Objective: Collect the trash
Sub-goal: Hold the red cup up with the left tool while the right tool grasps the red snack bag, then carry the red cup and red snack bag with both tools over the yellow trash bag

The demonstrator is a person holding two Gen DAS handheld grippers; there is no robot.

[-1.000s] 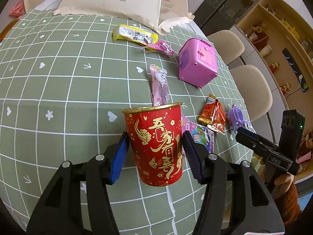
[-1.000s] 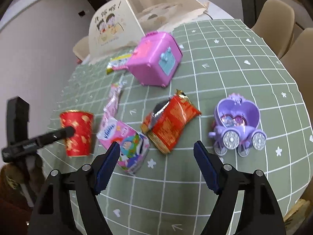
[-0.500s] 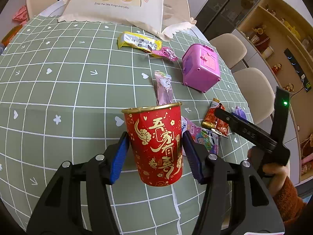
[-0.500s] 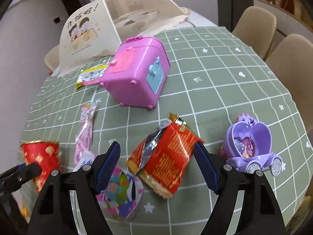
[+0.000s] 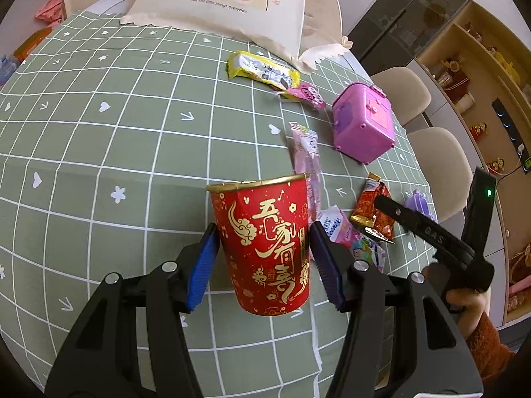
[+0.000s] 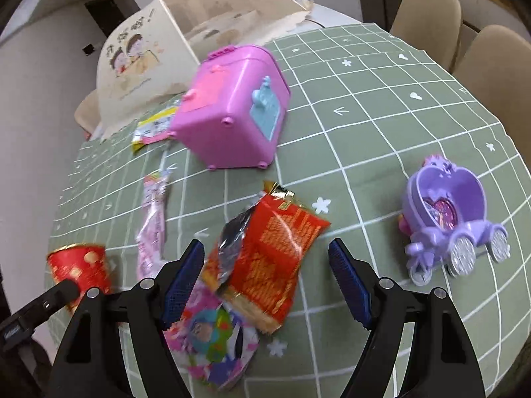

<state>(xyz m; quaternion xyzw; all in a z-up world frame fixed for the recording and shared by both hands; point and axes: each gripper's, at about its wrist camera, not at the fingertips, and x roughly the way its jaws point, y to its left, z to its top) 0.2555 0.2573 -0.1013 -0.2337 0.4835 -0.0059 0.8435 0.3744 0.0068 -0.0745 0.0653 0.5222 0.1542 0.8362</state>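
Note:
My left gripper (image 5: 262, 262) is shut on a red paper cup (image 5: 264, 245) with gold characters, held upright above the green tablecloth; the cup also shows in the right wrist view (image 6: 79, 268). My right gripper (image 6: 265, 285) is open and hovers just above a red snack wrapper (image 6: 272, 252), which lies between its fingers; this wrapper shows in the left wrist view too (image 5: 373, 212). A colourful cartoon wrapper (image 6: 212, 341) lies beside it, partly under the left finger. A long pink wrapper (image 6: 152, 229) and a yellow wrapper (image 5: 262, 69) lie farther back.
A pink toy case (image 6: 232, 109) stands behind the wrappers. A purple toy carriage (image 6: 448, 222) stands at the right near the table edge. A cream printed bag (image 5: 232, 0) lies at the far end. Beige chairs (image 6: 428, 16) surround the table.
My right gripper has moved forward and down over the red snack wrapper, which now sits between its open fingers. My left gripper still holds the red cup, drifting slightly back.

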